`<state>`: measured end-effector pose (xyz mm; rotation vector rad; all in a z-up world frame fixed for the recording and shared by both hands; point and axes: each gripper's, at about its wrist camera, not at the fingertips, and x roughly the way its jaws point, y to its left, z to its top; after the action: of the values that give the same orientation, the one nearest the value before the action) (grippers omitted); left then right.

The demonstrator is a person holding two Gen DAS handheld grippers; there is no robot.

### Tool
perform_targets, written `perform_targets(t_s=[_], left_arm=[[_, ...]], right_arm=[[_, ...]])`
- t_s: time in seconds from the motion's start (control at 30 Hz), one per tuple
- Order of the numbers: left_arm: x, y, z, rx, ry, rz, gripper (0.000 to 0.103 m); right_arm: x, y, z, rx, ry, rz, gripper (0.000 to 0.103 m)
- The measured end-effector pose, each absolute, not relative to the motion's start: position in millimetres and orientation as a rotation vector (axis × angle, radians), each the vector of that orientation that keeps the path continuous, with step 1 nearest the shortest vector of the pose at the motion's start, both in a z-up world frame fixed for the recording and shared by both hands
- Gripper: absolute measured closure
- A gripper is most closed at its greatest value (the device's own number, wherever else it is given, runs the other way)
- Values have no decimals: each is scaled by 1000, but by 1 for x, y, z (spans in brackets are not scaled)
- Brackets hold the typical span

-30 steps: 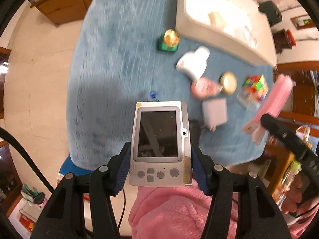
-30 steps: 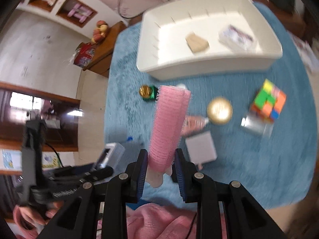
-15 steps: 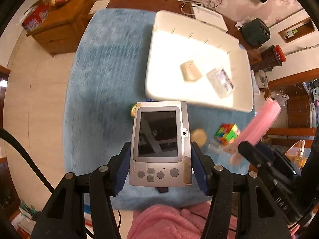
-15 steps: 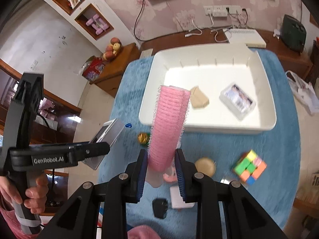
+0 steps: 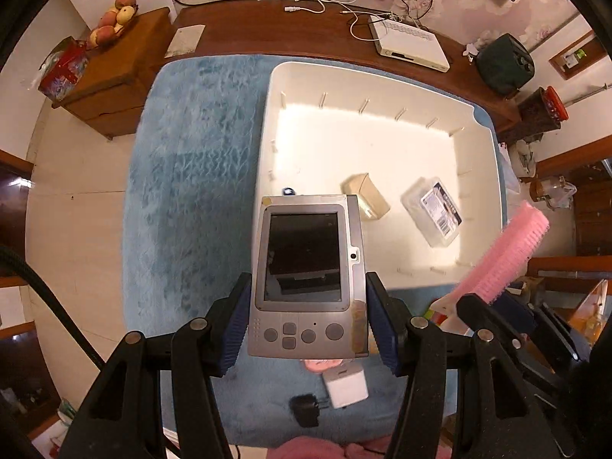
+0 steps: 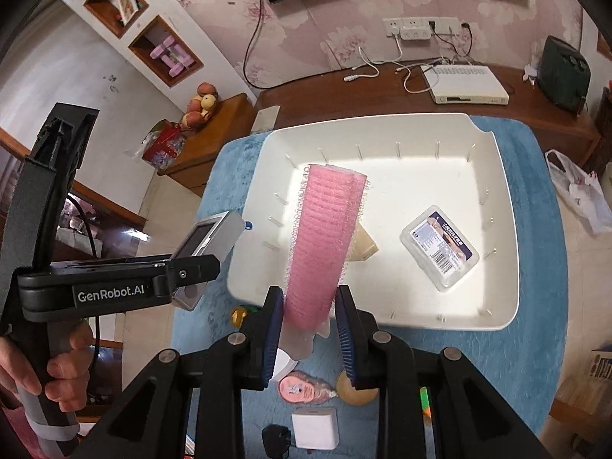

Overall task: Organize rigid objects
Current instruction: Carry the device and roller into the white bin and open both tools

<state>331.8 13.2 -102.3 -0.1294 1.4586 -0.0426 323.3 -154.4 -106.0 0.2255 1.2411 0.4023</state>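
Pink and bristly, the hair roller (image 6: 325, 244) is pinched at its lower end by the right gripper (image 6: 310, 329), its long axis running up and away toward the far wall, so its free end already hangs above the near-left part of the white bin (image 6: 497, 229). The left gripper (image 5: 308, 329) clamps a silver handheld device (image 5: 308, 279) by its long edges, screen up, its long axis pointing at the bin. The far end of the device overlaps the bin's near-left rim, while the lower half sits over the blue mat (image 5: 191, 191) on the desk.

Inside the bin lie a tan wedge (image 5: 367, 195) and a clear packet (image 5: 432, 218), both toward the middle-right. The left side of the floor is bare, and that gap lies straight ahead of the device. Judging by reach, the roller is the further in of the two loads.
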Motion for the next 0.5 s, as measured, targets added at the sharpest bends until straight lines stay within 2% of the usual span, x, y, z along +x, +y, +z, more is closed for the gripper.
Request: perform_targets(t_s=[0.37, 0.43, 0.5], left_arm=[[348, -11, -119, -114, 1482, -38, 42], [348, -13, -113, -110, 1450, -41, 42], [349, -14, -103, -108, 1419, -51, 39]], right_arm=[[347, -170, -139, 319, 1332, 369, 71], [347, -174, -144, 341, 1350, 356, 68], [346, -178, -143, 363, 1348, 346, 57]])
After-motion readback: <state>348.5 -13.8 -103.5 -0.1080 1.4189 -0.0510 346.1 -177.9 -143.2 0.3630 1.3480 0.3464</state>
